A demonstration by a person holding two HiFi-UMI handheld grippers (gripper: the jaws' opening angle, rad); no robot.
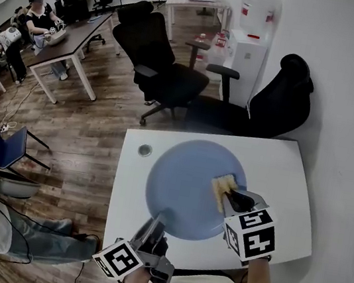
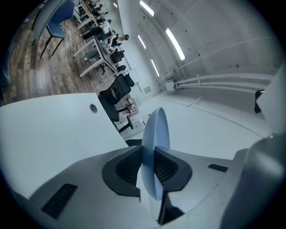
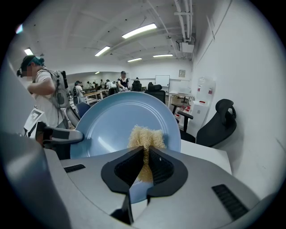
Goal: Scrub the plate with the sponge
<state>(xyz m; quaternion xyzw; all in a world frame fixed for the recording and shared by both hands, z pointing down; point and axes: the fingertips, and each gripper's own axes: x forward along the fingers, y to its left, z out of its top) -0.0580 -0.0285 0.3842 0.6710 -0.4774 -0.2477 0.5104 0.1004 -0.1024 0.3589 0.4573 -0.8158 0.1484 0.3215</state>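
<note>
A round blue plate (image 1: pixel 186 186) rests over the white table (image 1: pixel 278 181). My left gripper (image 1: pixel 158 224) is shut on the plate's near rim; in the left gripper view the plate (image 2: pixel 156 134) stands edge-on between the two pads. My right gripper (image 1: pixel 234 199) is shut on a pale yellow sponge (image 1: pixel 223 186), which lies against the plate's right side. In the right gripper view the fuzzy sponge (image 3: pixel 145 139) sticks out past the pads in front of the plate (image 3: pixel 116 120), and my left gripper (image 3: pixel 60 135) shows at the plate's left edge.
A round cable hole (image 1: pixel 144 150) sits in the table's far left corner. Two black office chairs (image 1: pixel 169 69) (image 1: pixel 281 101) and a water dispenser (image 1: pixel 249 49) stand behind the table. A white wall runs along the right. People sit at desks (image 1: pixel 67 35) farther back.
</note>
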